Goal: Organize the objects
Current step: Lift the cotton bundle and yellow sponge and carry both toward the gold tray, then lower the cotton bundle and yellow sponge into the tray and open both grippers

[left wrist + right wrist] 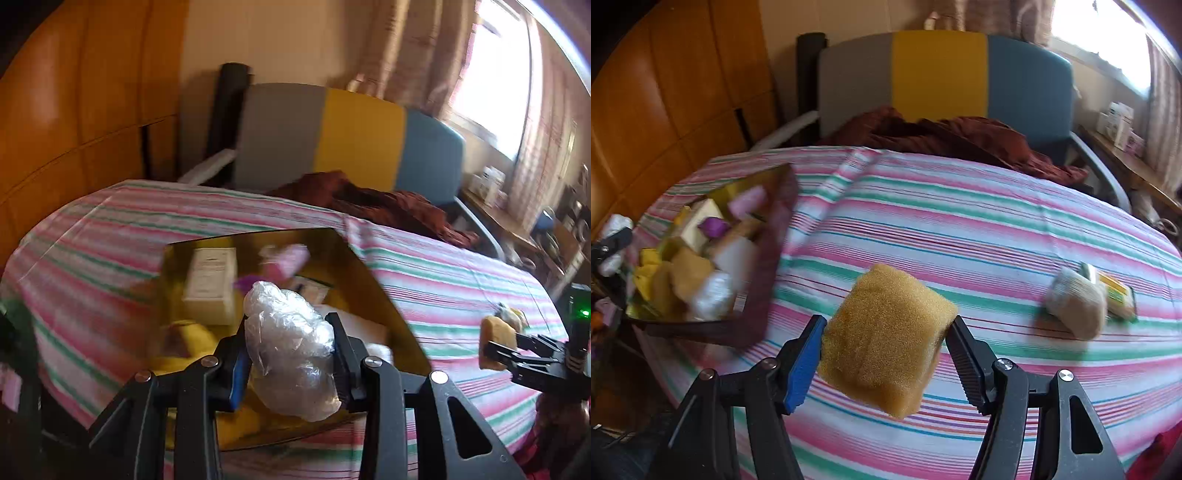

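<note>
Your left gripper (291,347) is squeezed tight on a crumpled ball of clear plastic wrap (291,350), and you are holding it up over the box (373,280). Your right gripper (884,345) is clamped on a yellow-brown sponge (886,343), with one finger pressing each side, up above the striped cloth (960,229). In the left wrist view you can also see that gripper off to the right, pinching the same sponge. The box sits on the striped cloth near the left side of the table. It is shiny and gold inside, with a dark outer wall. It is full of small things: a cream-white carton (210,284), a pink piece (288,258), a small purple thing (714,227), some yellow bits (648,258), more brown sponges (690,269), a white block (735,254) and another shiny wrap ball (713,295). Much of it is blurry, so I cannot tell just how they are stacked. On the right part of the cloth, away from the box, lies a pale rolled-up sock or cloth (1078,302), touching a small yellow and green packet (1117,293). Behind the table is a chair (942,74) with grey, yellow and blue stripes, and a dark red cloth (942,136) is heaped on its seat.
</note>
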`<state>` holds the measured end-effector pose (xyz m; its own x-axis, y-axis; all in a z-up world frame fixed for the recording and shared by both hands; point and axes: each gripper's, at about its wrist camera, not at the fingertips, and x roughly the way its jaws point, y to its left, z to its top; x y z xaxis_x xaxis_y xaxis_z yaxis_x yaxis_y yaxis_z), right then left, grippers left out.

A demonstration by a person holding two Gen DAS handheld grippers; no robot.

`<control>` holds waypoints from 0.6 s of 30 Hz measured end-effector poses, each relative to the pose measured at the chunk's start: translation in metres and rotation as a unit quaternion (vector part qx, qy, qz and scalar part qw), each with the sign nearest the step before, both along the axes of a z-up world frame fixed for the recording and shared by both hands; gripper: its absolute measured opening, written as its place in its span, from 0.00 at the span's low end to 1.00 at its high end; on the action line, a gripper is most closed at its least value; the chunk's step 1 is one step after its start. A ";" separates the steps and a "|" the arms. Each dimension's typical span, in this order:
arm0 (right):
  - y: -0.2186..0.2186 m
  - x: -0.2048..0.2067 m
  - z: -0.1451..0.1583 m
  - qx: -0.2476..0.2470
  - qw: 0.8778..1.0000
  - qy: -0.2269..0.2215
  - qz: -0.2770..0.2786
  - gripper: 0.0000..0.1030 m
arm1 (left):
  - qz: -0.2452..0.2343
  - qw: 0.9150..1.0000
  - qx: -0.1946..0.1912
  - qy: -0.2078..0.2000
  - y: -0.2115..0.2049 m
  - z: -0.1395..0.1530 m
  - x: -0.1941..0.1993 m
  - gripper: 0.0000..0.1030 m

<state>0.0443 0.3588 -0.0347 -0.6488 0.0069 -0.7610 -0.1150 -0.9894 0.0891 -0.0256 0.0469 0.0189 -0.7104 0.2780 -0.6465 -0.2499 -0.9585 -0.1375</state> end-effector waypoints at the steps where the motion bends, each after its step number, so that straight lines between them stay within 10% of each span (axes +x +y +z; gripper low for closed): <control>1: -0.007 -0.002 0.003 -0.006 1.000 0.003 0.006 0.65 | 0.007 1.000 0.005 -0.001 -0.008 0.000 0.000 0.36; 18: -0.117 -0.045 0.033 -0.043 0.993 0.037 0.107 0.65 | -0.023 0.996 0.086 0.007 -0.045 0.009 -0.004 0.36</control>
